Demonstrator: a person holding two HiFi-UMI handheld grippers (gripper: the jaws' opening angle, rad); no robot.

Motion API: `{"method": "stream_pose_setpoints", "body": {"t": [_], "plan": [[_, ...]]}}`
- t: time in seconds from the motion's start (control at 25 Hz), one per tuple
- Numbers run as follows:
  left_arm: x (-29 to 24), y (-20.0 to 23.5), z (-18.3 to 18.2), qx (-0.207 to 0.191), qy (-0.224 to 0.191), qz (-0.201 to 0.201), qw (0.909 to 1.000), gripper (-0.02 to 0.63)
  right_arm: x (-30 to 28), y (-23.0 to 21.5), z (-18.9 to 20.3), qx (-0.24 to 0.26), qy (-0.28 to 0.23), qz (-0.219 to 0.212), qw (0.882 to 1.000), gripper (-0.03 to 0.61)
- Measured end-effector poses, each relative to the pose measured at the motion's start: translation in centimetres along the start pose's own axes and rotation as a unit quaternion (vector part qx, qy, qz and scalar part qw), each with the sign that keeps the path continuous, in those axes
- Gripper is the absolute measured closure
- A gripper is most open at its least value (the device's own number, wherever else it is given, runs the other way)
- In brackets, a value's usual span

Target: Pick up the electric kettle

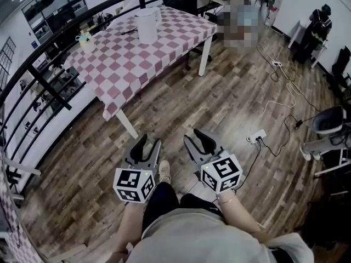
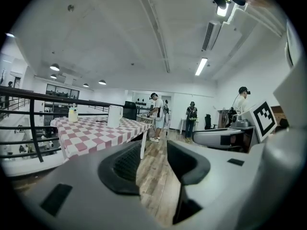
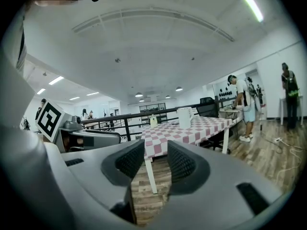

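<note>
The white electric kettle (image 1: 147,25) stands upright on the far half of a table with a pink-and-white checked cloth (image 1: 137,59). It shows small and distant in the left gripper view (image 2: 114,116) and the right gripper view (image 3: 184,118). Both grippers hang low over the wood floor, well short of the table, pointing roughly level toward it. My left gripper (image 1: 148,144) (image 2: 153,162) is open, with only floor between its jaws. My right gripper (image 1: 196,138) (image 3: 156,164) is open too and holds nothing.
A small yellowish bottle (image 1: 85,40) stands near the table's left edge. A black railing (image 1: 38,75) runs along the left. A power strip (image 1: 256,137) with cables lies on the floor at the right, by a grey chair (image 1: 329,119). People stand beyond the table (image 2: 156,116).
</note>
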State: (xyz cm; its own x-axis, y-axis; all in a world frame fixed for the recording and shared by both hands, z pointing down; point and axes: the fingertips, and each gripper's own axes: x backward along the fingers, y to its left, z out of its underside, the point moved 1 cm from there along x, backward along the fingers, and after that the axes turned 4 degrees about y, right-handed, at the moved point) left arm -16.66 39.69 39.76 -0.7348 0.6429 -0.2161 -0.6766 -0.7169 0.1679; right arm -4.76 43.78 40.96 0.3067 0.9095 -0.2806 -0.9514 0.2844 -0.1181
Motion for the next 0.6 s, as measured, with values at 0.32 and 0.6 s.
{"method": "stream_pose_setpoints", "body": {"t": [0.32,0.6], "plan": [[-5.8,5.3,-1.1,0.003,0.002,0.009,1.0000,0.422,-6.3,-3.8,-1.3,-0.002,0.006,0.019,1.000,0.425],[-12.5,10.9,-5.2,0.005,-0.012,0.029,0.9995,0.422,-13.7,-7.0,-5.9,0.008,0.002,0.026,1.000,0.423]]}}
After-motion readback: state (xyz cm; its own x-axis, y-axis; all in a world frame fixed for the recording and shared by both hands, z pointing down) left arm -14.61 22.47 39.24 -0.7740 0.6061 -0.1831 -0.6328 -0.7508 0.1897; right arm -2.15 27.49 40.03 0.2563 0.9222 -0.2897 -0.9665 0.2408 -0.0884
